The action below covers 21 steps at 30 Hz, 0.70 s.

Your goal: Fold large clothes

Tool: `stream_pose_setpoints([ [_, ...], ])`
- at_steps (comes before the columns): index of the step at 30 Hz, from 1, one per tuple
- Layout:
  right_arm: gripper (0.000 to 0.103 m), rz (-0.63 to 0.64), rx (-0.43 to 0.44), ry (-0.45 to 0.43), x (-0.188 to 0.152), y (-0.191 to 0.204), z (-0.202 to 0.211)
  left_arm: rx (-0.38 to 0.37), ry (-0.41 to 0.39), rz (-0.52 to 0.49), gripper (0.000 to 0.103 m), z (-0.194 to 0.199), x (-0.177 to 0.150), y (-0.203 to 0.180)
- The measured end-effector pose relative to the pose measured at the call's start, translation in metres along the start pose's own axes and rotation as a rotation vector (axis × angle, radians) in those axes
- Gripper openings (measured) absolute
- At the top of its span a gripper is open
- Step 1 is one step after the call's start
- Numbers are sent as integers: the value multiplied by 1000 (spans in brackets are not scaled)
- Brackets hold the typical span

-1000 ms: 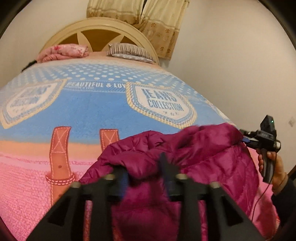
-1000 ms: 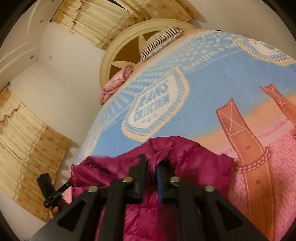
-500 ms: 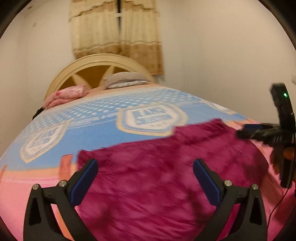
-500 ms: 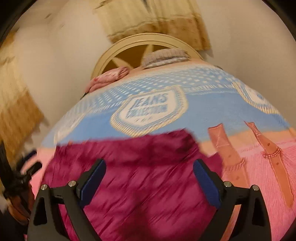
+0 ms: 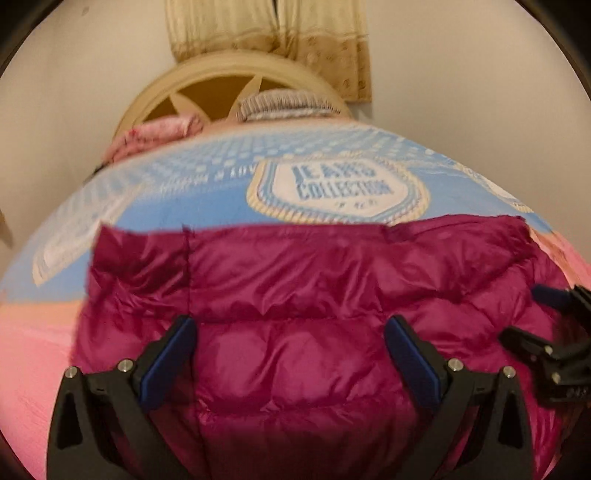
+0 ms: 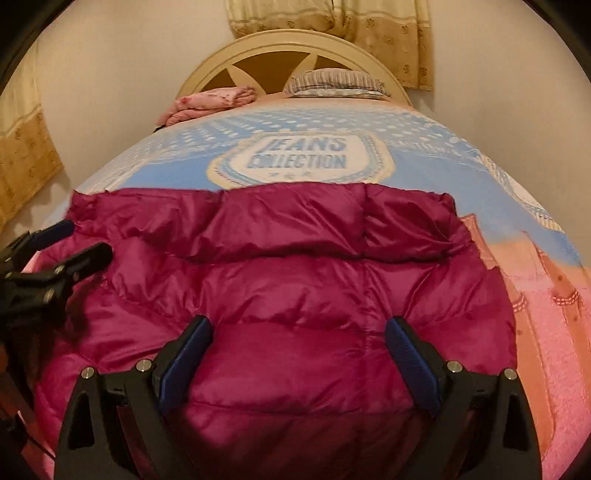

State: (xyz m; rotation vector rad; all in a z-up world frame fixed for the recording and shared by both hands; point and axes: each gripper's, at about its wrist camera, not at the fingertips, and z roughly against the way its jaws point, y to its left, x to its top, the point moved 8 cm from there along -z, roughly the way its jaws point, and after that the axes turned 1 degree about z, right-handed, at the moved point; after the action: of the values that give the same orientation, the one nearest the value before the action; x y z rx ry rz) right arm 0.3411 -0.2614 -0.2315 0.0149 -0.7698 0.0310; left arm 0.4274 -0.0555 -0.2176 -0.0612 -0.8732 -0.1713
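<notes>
A magenta quilted puffer jacket lies spread flat on the bed, its far edge straight across below the "JEANS COLLECTION" badge. My left gripper hovers over the jacket's left half, jaws wide apart, nothing pinched between its blue pads. My right gripper stands likewise open above the jacket's right half. Each gripper shows in the other's view: the right gripper at the right edge, the left gripper at the left edge.
The bed cover is blue at the far end and pink near me. A pink folded blanket and a striped pillow lie by the cream headboard. Curtains hang behind; walls flank the bed.
Both grippers, shut on bunched jacket fabric a second ago, have opened wide and let go. The jacket now lies flat and spread. Both views levelled out and drew closer over the jacket.
</notes>
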Motion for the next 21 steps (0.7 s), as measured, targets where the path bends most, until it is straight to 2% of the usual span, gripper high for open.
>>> stream_pose_setpoints([
  [6, 95, -12, 16, 14, -1, -7, -15, 31, 48, 33, 103, -12, -17, 4],
  [10, 96, -6, 25, 40, -2, -1, -23, 23, 77, 54, 103, -11, -27, 8],
  [21, 97, 35, -27, 74, -6, 4, -31, 32, 123, 39, 103, -19, -32, 6],
])
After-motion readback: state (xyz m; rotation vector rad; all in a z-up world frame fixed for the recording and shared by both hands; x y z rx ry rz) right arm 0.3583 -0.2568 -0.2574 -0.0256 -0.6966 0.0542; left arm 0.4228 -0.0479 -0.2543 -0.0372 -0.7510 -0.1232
